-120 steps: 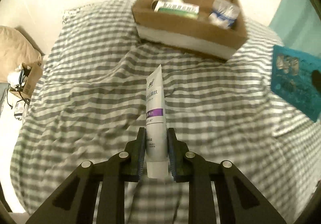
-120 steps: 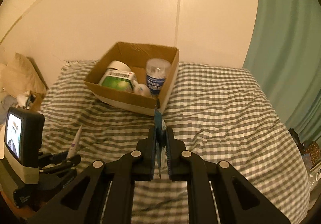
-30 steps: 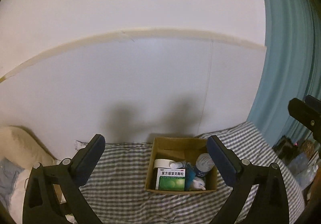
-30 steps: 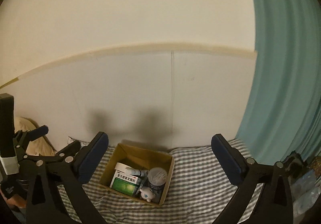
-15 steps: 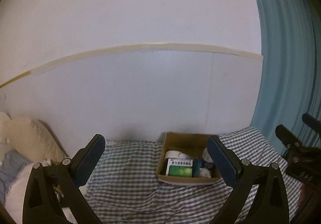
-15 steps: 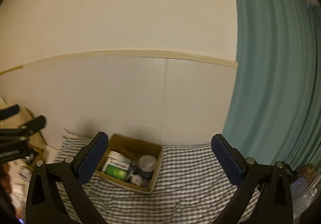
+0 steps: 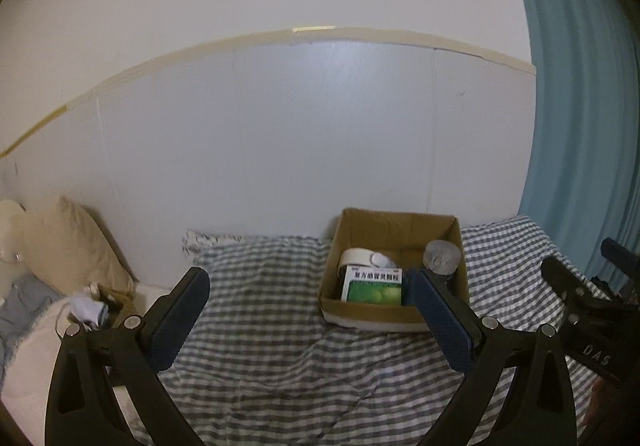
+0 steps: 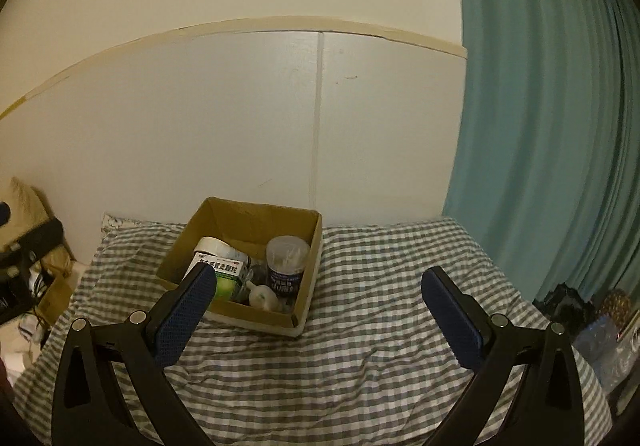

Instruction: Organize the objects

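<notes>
Left wrist: left gripper [image 7: 308,310] fingers apart, empty; likewise right gripper [image 8: 316,306], above bed [image 8: 380,346] facing cardboard box [image 8: 304,310].

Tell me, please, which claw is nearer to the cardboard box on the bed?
Hard to call: both open claws hang back from the cardboard box. Right claw has it ahead, slightly left; left claw has it ahead-right, looking no closer.

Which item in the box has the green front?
The medicine carton, at the cardboard box's left front. Its face is green and white; the tape roll behind is white, the swab jar clear with a dark label.
</notes>
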Demonstrator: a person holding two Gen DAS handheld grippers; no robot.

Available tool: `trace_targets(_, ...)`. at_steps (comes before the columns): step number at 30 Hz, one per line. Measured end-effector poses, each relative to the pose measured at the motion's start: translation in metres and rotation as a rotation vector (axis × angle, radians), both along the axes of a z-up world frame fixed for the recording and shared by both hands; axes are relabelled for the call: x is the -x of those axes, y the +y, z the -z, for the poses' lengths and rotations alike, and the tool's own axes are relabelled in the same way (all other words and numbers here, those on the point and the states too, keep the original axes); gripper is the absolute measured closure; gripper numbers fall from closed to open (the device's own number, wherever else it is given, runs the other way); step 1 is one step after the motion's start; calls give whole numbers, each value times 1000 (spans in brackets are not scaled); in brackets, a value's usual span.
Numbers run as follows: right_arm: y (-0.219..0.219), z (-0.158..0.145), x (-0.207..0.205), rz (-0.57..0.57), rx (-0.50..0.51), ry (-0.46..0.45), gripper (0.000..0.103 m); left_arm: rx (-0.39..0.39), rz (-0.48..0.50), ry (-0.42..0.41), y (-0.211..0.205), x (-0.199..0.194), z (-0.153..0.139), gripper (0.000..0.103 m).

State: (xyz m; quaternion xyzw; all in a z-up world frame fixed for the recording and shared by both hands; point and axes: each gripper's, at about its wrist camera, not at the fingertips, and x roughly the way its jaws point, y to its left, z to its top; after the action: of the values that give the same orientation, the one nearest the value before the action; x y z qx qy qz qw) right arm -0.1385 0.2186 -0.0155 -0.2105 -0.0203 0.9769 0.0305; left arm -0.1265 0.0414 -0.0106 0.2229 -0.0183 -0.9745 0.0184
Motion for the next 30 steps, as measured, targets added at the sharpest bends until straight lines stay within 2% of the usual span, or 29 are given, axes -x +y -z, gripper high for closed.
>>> trace_targets(5, -5, -12, -9, -22, -8, 26, 0, -21, -6, -21, -2, -1, 2, 0)
trace_targets(30, -6, -13, -11, -16, -5, 9, 0, -32, -28, -44, -10, -1, 5, 0)
